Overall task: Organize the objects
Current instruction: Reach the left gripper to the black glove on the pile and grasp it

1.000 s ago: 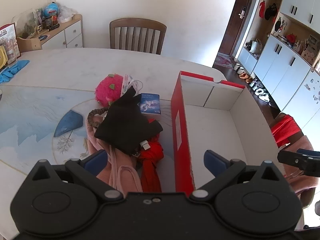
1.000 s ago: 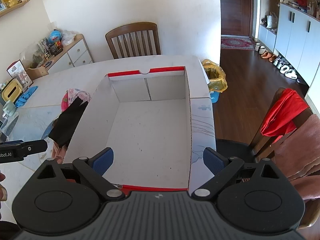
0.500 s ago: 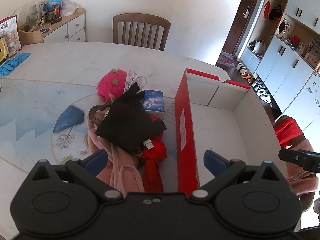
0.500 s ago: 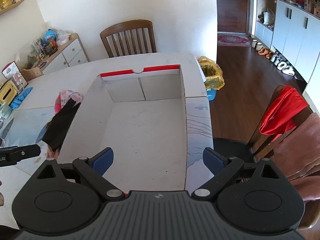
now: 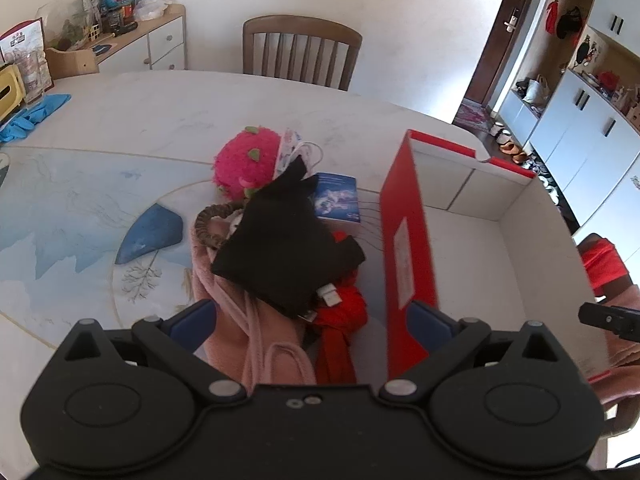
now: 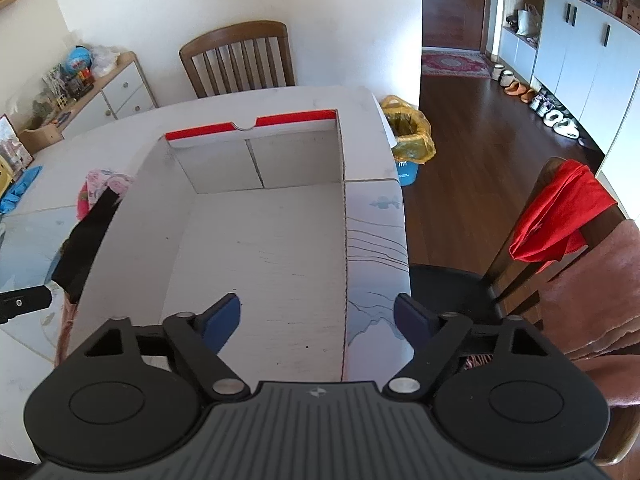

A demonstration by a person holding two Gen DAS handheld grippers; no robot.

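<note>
Right now both grippers are angling down over a pale table where a big open box with red outer walls is sitting at the right end, its white inside bare. Just beside the box's left wall a heap of things is lying on the table's blue-patterned part: a black cloth is draped on top, a pink garment with 2 loop straps is spreading beneath it toward the camera, a red cloth is bunching against the box side, a fuzzy pink hat with green bits is sitting at the far end, and a small blue book is lying between the hat and the box. The left gripper is hanging over the near end of this heap with its 2 blue pads spread wide, straddling the pink garment and the box's red wall, pressing on nothing. The right gripper is hanging over the box's near right corner; its jaws have just been closing somewhat yet are standing well apart, with the box's right wall between them and untouched. A wooden chair is standing at the table's far side.
</note>
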